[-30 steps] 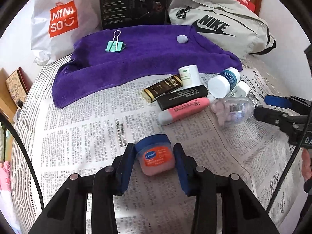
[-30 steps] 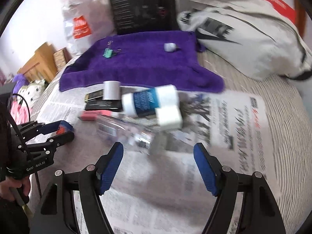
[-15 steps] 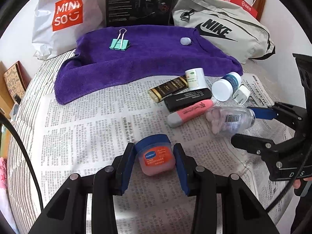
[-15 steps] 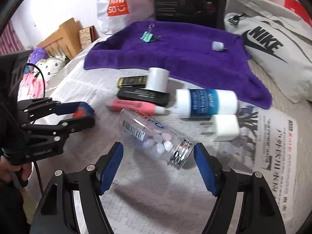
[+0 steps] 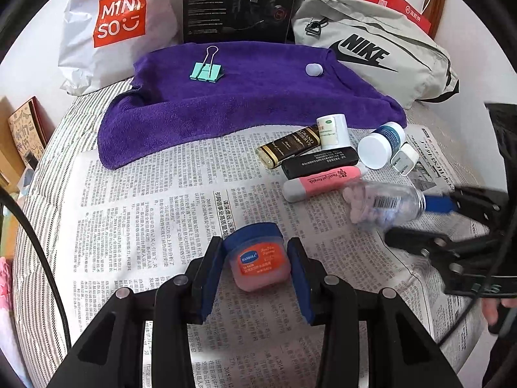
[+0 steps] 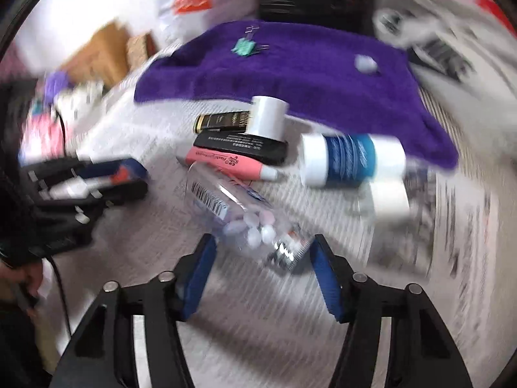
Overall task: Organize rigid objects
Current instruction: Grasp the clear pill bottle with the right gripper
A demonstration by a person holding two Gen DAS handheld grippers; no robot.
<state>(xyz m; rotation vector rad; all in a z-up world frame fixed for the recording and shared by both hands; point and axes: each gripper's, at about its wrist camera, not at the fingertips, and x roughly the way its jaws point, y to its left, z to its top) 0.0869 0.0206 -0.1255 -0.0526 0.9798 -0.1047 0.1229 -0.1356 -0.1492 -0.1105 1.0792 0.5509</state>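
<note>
A purple towel (image 5: 245, 97) carries a mint-green binder clip (image 5: 206, 71) at 12 o'clock and a pale lilac cap (image 5: 314, 69) at 1 o'clock. Below lies black-and-white printed newspaper (image 5: 155, 200) over grey-and-white striped bedding (image 5: 42, 174). At 2 o'clock: a gold-and-black bar (image 5: 287, 148), a black stick (image 5: 320, 161), a pink highlighter (image 5: 320, 182), a blue-and-white bottle (image 5: 381, 145). A clear bottle (image 5: 384, 207) holds pink and white tablets. At 6 o'clock, a pink jar (image 5: 258, 260) has a blue lid and an orange label.

On the newspaper (image 5: 135, 226), a towel (image 5: 252, 97) lies behind the jar (image 5: 258, 258), bottles (image 5: 381, 145) to its right.
</note>
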